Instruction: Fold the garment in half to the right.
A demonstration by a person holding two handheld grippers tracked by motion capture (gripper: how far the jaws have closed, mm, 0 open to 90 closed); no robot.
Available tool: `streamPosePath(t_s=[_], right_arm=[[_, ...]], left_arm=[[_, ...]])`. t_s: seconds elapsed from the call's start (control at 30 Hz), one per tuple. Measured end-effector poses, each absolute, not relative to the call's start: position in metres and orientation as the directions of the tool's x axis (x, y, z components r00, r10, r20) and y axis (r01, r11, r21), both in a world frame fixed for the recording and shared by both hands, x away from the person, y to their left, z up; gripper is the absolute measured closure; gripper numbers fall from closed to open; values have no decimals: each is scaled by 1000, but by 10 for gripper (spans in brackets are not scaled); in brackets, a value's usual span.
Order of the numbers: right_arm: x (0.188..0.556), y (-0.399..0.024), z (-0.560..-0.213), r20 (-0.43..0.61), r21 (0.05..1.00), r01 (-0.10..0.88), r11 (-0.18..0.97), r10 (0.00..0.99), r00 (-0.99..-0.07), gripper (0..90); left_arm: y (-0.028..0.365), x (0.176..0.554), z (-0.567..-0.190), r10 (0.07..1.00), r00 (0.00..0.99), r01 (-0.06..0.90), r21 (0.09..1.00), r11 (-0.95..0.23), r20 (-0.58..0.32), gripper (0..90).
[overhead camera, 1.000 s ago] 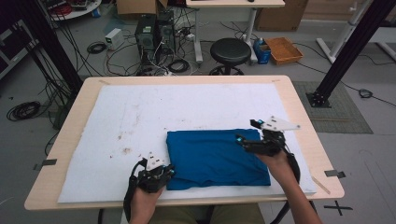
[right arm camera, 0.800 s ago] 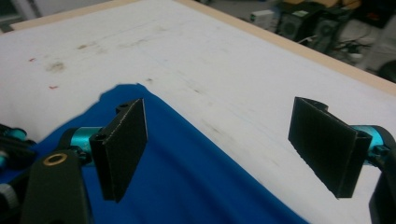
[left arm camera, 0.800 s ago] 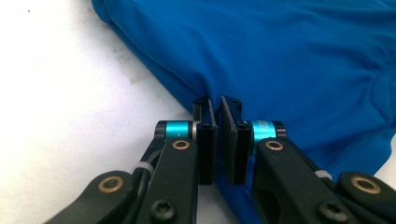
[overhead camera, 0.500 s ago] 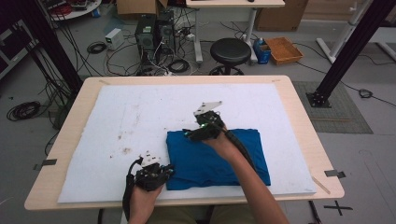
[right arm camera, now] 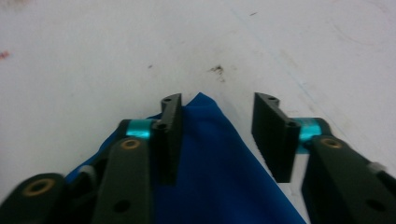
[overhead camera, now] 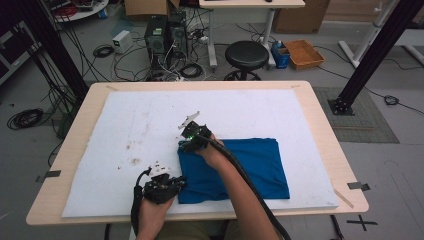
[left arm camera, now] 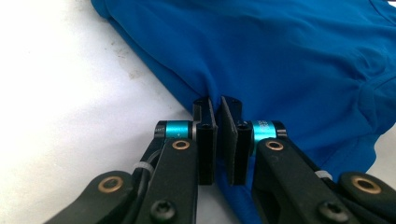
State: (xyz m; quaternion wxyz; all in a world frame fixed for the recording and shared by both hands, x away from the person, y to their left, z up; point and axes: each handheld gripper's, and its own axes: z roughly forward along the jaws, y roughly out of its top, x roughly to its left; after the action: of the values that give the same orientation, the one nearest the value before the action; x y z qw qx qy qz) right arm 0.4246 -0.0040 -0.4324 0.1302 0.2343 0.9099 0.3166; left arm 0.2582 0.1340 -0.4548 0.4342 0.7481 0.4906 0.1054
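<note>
A folded blue cloth [overhead camera: 250,165] lies on the near half of the white mat [overhead camera: 125,125]. My left gripper [overhead camera: 179,182] is at the cloth's near-left corner. In the left gripper view, the left gripper [left arm camera: 218,105] is shut on a pinch of the blue cloth [left arm camera: 280,51] at its edge. My right gripper [overhead camera: 184,145] reaches across to the cloth's far-left corner. In the right gripper view, the right gripper [right arm camera: 217,105] straddles that corner of the cloth [right arm camera: 210,154]. Its jaws have just been closing. One jaw touches the fabric; a gap is left at the other.
The mat covers most of a wooden table [overhead camera: 320,100] and has brown stains [overhead camera: 135,161] left of the cloth. Behind the table on the floor are a black stool [overhead camera: 246,52], computer towers [overhead camera: 165,32], cables and an orange tray [overhead camera: 303,52].
My right gripper has swept left from the cloth's far-right corner to its far-left corner, and its jaws have narrowed. The left gripper has kept its place and its grip.
</note>
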Motion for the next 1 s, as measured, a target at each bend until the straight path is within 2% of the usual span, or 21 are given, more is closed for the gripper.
streamPosePath(t_s=[0.17,0.27,0.43,0.53,0.73,1.0], right_arm=[[422,1,-435,-103,637,284,717,444,-890,798],[420,1,-433,-99,627,291,722,445,-890,868],[421,-12,-422,-58,671,315,671,471,-880,883],[420,-25,-410,-59,708,296,641,471,-880,883],[416,-59,-392,-26,777,288,560,485,-874,883],[412,-108,-379,-11,813,304,496,535,-845,885]], left_arm=[[133,258,-451,829,495,635,760,-140,-260,855],[135,258,-447,825,492,633,765,-121,-277,854],[138,256,-438,794,521,602,794,-80,-315,855],[136,256,-431,764,543,582,812,-44,-348,855],[120,258,-416,671,624,540,842,1,-401,855],[83,273,-412,572,663,581,814,12,-482,854]])
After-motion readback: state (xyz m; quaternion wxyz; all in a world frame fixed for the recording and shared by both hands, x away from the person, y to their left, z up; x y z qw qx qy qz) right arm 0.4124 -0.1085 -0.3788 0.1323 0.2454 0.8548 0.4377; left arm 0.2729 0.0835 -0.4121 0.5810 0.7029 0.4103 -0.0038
